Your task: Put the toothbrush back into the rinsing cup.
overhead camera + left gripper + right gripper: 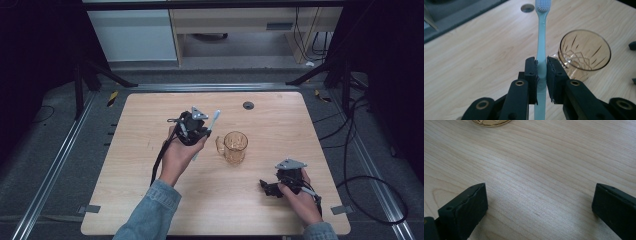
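A pale blue toothbrush (541,42) with white bristles is clamped by its handle between the jaws of my left gripper (541,65). In the high view that left gripper (192,127) is lifted above the table's middle, with the toothbrush (214,120) slanting up and to the right. An amber cut-glass mug (235,146) stands upright just right of it, empty; the mug (584,51) sits to the right of the brush in the left gripper view. My right gripper (271,188) rests low near the front right of the table, jaws wide apart over bare wood (539,195).
The light wooden table (150,200) has a small round grommet (248,105) near its far edge. Cables trail on the floor to the right of the table. The mug's base (490,122) peeks in at the top of the right gripper view.
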The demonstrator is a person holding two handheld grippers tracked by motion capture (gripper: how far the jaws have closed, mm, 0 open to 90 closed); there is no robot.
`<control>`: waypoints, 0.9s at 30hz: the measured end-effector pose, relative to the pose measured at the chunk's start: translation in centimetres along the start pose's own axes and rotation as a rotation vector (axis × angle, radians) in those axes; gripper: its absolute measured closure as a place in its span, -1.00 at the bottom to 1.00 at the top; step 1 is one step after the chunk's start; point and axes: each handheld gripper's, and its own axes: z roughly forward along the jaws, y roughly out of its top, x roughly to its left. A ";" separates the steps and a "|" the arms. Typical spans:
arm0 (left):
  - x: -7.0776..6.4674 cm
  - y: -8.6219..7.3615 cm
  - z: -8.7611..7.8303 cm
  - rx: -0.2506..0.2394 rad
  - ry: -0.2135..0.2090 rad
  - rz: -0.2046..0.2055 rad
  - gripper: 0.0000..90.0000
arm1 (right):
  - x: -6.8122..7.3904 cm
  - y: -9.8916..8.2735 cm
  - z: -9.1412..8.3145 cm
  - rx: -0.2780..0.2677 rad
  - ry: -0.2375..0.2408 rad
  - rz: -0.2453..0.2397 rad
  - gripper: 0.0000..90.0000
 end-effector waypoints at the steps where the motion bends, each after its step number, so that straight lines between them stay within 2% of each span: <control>1: 0.0 0.1 -0.1 -0.012 0.003 -0.002 0.75 | 0.0 0.0 0.0 -0.001 -0.001 -0.003 -0.99; 3: 0.0 0.3 -0.1 -0.035 0.002 -0.011 0.75 | 0.0 0.0 0.0 -0.001 -0.001 0.000 -0.99; 4: 0.1 0.3 -0.1 -0.046 0.007 -0.014 0.75 | -0.1 -0.1 0.1 -0.006 -0.008 -0.018 -0.99; 7: 0.0 0.4 -0.4 -0.083 0.017 -0.020 0.75 | -0.1 -0.1 0.1 -0.008 -0.009 -0.026 -0.99; 11: -0.5 0.8 -1.0 -0.149 0.033 -0.017 0.75 | -0.1 -0.1 0.1 -0.005 -0.007 -0.020 -0.99; 18: -0.6 0.8 -1.1 -0.222 0.049 -0.032 0.75 | -0.1 -0.1 0.1 -0.004 -0.004 -0.021 -0.99; 21: -0.7 0.6 -1.1 -0.280 0.056 -0.056 0.75 | -0.1 -0.1 0.1 -0.007 -0.006 -0.031 -0.99; 27: -1.1 0.4 -0.9 -0.364 0.086 -0.061 0.75 | -0.1 -0.1 0.1 -0.007 -0.001 -0.035 -0.99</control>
